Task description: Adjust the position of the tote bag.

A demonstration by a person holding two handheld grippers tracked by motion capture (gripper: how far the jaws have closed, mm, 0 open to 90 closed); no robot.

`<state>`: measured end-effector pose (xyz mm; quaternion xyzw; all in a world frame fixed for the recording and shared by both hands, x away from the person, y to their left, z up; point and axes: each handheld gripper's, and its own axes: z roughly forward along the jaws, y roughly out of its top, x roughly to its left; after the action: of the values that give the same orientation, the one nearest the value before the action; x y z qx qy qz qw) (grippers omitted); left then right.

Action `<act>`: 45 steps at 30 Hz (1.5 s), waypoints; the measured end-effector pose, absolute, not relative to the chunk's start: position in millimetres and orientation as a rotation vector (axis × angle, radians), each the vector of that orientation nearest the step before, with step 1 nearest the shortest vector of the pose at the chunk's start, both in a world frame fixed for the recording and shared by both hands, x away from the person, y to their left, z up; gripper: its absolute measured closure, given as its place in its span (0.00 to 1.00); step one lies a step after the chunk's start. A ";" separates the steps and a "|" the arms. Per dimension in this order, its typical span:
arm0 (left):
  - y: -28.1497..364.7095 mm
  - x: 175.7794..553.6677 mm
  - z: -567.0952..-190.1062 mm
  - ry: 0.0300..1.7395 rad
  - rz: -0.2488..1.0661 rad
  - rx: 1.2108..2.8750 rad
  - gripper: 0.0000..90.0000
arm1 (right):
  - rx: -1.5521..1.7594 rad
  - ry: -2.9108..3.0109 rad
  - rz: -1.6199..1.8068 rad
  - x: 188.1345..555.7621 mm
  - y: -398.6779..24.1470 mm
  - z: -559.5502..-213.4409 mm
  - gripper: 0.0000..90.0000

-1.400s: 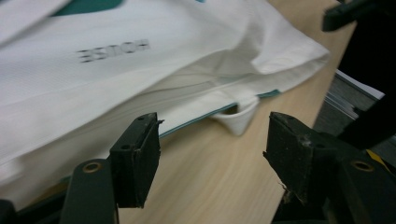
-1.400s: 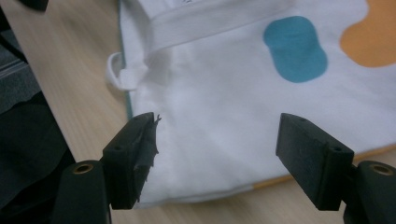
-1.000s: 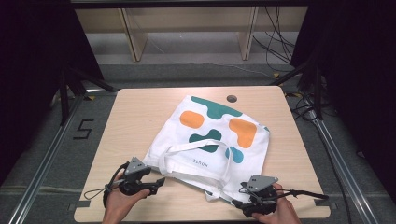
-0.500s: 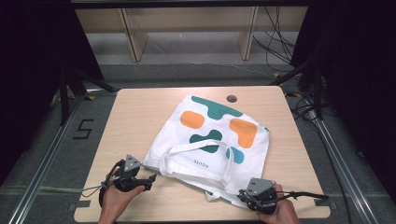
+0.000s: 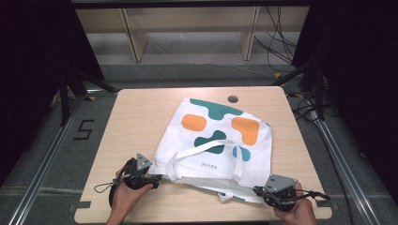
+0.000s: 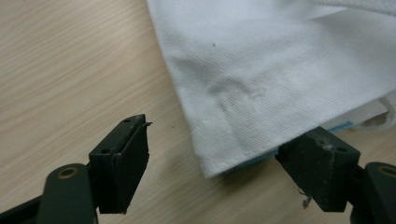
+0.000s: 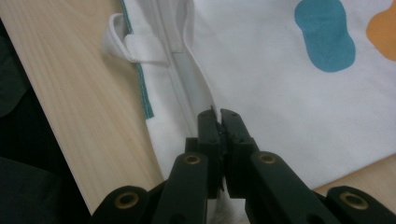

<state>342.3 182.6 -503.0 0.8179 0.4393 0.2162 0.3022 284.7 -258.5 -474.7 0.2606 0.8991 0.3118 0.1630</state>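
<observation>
the bag (image 5: 220, 140), a white cloth tote printed with green, orange and blue blobs, lies flat on the table (image 5: 141, 112), turned a little askew, its open mouth and handles (image 5: 206, 152) toward the person. it looks spread out this way so both near corners can be reached from the table's front edge, one per tool.

in the right gripper view the right gripper (image 7: 219, 122) has its jaws pressed together on the bag's hem; a thin fold of white cloth (image 7: 198, 79) rises straight out from between the tips, with the blue blob ahead and to the right of them and a small cloth loop (image 7: 122, 44) ahead and to the left, near the table's edge. that hold probably pins this corner so the other side can be worked.

in the left gripper view the left gripper (image 6: 224, 154) stands wide open and holds nothing. the bag's other corner (image 6: 219, 161) sits in the gap between the jaws, closer to the right-hand one, which seems to touch or nearly touch the hem; bare wood lies before the left-hand jaw. my guess is the jaws are lined up to close on that corner.

in the high view both hands come in low from the near edge, the left hand (image 5: 123, 196) angled inward toward the bag, the right hand (image 5: 295, 211) at the bag's nearest corner, each tool lying close to the tabletop.
</observation>
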 end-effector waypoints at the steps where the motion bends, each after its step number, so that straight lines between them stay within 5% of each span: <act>1: 182.6 342.3 -503.0 1.165 0.573 2.169 0.28 | 0.743 2.564 0.889 284.7 -258.5 -474.7 0.98; 7: 170.9 349.3 -501.2 1.074 0.607 2.200 0.40 | 0.781 2.555 0.904 287.1 -264.3 -475.4 0.97; 9: 167.5 354.3 -498.4 1.033 0.626 2.208 0.51 | 0.794 2.554 0.900 288.2 -265.1 -476.6 0.93; 12: 167.6 354.5 -494.4 0.938 0.683 2.247 0.83 | 0.815 2.550 0.885 290.3 -265.9 -480.9 0.85; 17: 162.9 341.6 -497.2 0.822 0.659 2.305 0.93 | 0.762 2.559 0.794 291.1 -267.6 -483.9 0.96; 23: 157.3 314.6 -491.4 0.758 0.609 2.295 0.93 | 0.782 2.516 0.786 294.0 -278.1 -479.8 0.97; 31: 149.1 286.0 -494.6 0.710 0.548 2.330 0.92 | 0.794 2.505 0.747 297.5 -280.7 -486.2 0.78; 36: 148.5 275.1 -492.0 0.715 0.485 2.293 0.83 | 0.763 2.509 0.774 298.9 -282.9 -482.4 0.96; 41: 145.5 281.0 -488.8 0.731 0.475 2.260 0.69 | 0.792 2.504 0.817 302.0 -285.8 -480.0 0.97; 45: 138.0 285.5 -489.6 0.740 0.507 2.278 0.72 | 0.814 2.500 0.870 304.5 -289.7 -478.0 0.98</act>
<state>285.5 138.0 -489.6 0.8750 0.2845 0.1947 0.3398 304.5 -289.7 -478.0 0.2888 0.8872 0.3088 0.1848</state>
